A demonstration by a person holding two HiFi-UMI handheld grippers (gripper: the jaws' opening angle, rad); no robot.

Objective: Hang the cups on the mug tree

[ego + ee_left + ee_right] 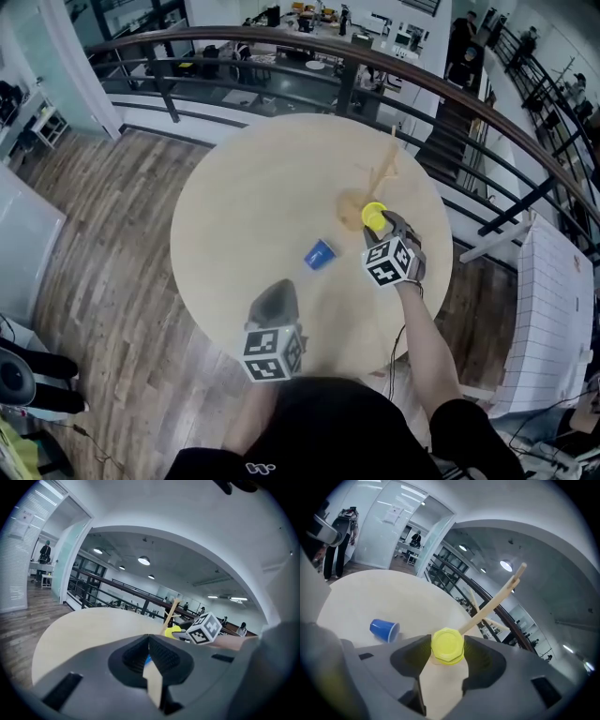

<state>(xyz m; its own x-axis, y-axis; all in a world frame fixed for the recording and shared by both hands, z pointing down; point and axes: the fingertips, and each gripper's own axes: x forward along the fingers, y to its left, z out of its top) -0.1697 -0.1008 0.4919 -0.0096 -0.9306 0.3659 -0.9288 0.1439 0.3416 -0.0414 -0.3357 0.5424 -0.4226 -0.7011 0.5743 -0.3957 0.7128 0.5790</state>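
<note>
A wooden mug tree (387,169) stands on the round pale table (253,187) at its far right. My right gripper (379,228) is shut on a yellow cup (374,216) just in front of the tree's base. In the right gripper view the yellow cup (447,645) sits between both pads with its bottom toward the camera, and the mug tree (497,599) slants up behind it. A blue cup (319,254) lies on its side mid-table, left of that gripper. My left gripper (278,292) is shut and holds nothing, near the table's front edge.
A dark railing (281,47) curves behind the table, with a drop to a lower floor beyond. Wood flooring (103,244) lies to the left. A white gridded board (548,309) stands at the right. In the left gripper view the right gripper's marker cube (206,629) shows ahead.
</note>
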